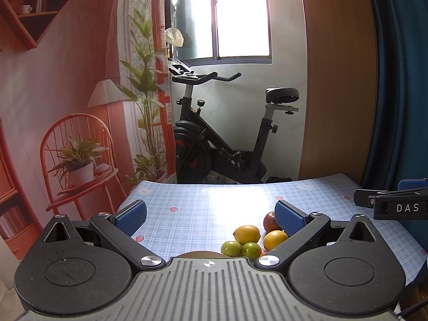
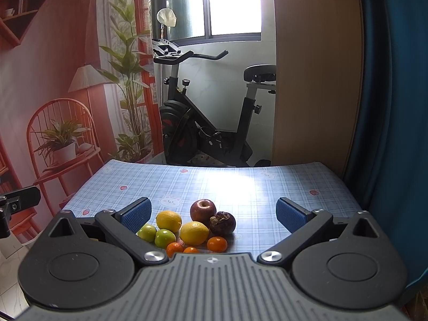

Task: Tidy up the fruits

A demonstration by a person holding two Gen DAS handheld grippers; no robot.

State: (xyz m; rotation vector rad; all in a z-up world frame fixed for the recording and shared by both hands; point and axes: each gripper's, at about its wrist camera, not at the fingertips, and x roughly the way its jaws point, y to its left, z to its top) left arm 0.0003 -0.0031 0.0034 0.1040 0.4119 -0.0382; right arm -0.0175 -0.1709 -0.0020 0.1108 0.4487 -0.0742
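A: Where is the fruit found, and why is it judged unsorted?

B: It is heaped in one tight cluster on the desk (image 2: 267, 187), near its front edge. Two lemons (image 2: 168, 220), two green fruits (image 2: 147, 232), a red apple (image 2: 203, 209), a dark mangosteen (image 2: 222, 223) and small tangerines (image 2: 217, 243) are seen touching or just beside one another, kinds mixed together. No bowl or tray can be made out, so where each kind is meant to go cannot be told.

A: How are the jaws held?

B: The jaws of the right gripper (image 2: 212, 211) are spread wide and nothing is held between them; the heap is framed low between them, slightly to the left, which suggests a first pick is being lined up. The jaws of the left gripper (image 1: 211, 215) are likewise spread wide and empty, with the fruit seen toward its right side.

A: Why is so much room kept?

B: Probably so that one fruit can be enclosed without its neighbours being nudged; round fruit packed this closely is likely to roll.
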